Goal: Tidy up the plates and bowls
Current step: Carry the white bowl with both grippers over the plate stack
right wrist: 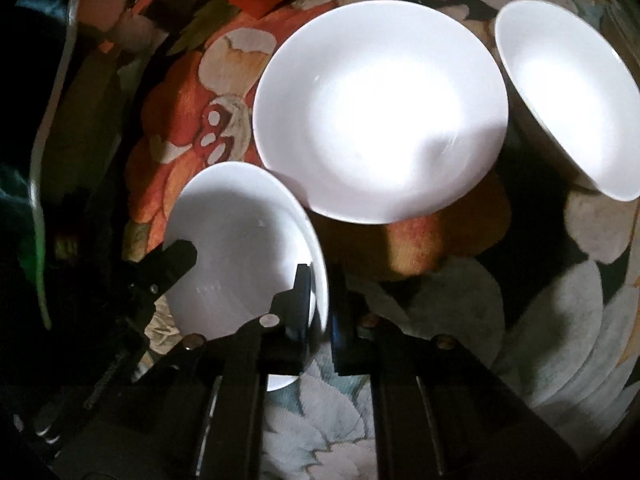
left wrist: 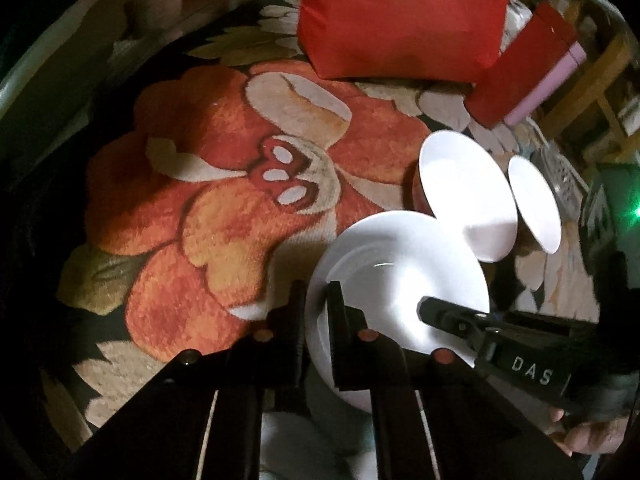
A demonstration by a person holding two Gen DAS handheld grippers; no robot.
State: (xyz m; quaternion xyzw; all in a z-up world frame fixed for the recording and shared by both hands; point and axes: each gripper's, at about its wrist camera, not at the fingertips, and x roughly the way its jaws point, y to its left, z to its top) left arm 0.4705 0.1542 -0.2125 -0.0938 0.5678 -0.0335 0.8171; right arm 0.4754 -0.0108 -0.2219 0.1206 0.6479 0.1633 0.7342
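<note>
While both jaws clamp one bowl (right wrist: pixel 240 248), plate (right wrist: pixel 380 112) beside

The small bowl (right wrist: pixel 568 92) (far right) is cut by the frame edge.

A soft rug with big orange flowers (left wrist: pixel 224 184) carries everything.

On it sit a wide white round plate (right wrist: pixel 380 112), a small white bowl (right wrist: pixel 568 96) just beside it, and a white bowl with a plate under it, I think (left wrist: pixel 400 280). At the far edge lie a big red paper bag (left wrist: pixel 400 16) and a smaller red and pink box (left wrist: pixel 528 68).
</note>
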